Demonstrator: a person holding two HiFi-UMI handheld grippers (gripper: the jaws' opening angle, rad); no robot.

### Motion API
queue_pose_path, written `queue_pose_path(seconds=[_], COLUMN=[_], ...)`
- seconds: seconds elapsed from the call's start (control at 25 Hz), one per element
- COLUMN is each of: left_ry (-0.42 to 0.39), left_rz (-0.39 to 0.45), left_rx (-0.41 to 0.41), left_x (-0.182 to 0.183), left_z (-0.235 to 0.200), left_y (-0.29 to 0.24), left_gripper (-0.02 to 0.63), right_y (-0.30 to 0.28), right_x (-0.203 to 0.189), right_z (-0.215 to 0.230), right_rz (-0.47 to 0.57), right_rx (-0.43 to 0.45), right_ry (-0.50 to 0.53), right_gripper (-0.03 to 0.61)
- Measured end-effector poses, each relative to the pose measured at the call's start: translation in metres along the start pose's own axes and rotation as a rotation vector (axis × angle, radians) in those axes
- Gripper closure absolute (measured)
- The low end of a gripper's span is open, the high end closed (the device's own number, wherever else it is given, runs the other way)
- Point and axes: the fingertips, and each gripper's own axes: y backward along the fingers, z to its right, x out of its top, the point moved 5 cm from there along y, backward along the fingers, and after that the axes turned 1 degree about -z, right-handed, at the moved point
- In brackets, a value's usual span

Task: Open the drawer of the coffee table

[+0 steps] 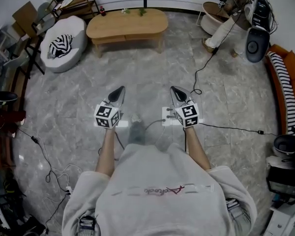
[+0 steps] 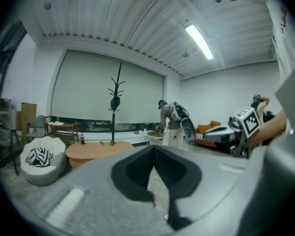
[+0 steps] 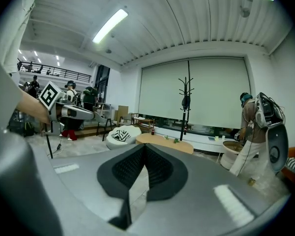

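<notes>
Marble floor lay between you and the coffee table [image 1: 127,26], well ahead, drawer apparently shut. You held the left gripper [image 1: 119,92] and right gripper [image 1: 177,94] forward, both pressed together and empty, probably just carried for the approach.

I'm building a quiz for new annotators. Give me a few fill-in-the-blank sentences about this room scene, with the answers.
The left tongs and right tongs are both ____, with nothing between them.
In the head view, the white beanbag chair sits at the ____ end of the coffee table.
The cushion on that chair has a black-and-white ____ pattern.
Answers: shut; left; striped.
</notes>
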Motion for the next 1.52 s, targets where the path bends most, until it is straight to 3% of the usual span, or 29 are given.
queue_pose_path(seconds=[1.08, 1.52], left_ry=[0.038, 0.01], left_rz=[0.02, 0.017], left_rx=[-0.051, -0.103], left_x=[0.066, 0.078], left_z=[-0.254, -0.309], left_y=[-0.172, -0.22], left_gripper=[0.618, 0.617], right_y=[-0.269, -0.325], right_x=[0.101, 0.106], right_z=[0.087, 0.104], right_rz=[-0.024, -0.031], right_rx=[-0.072, -0.113], right_ry=[0.029, 0.019], right_gripper=[0.575, 0.575])
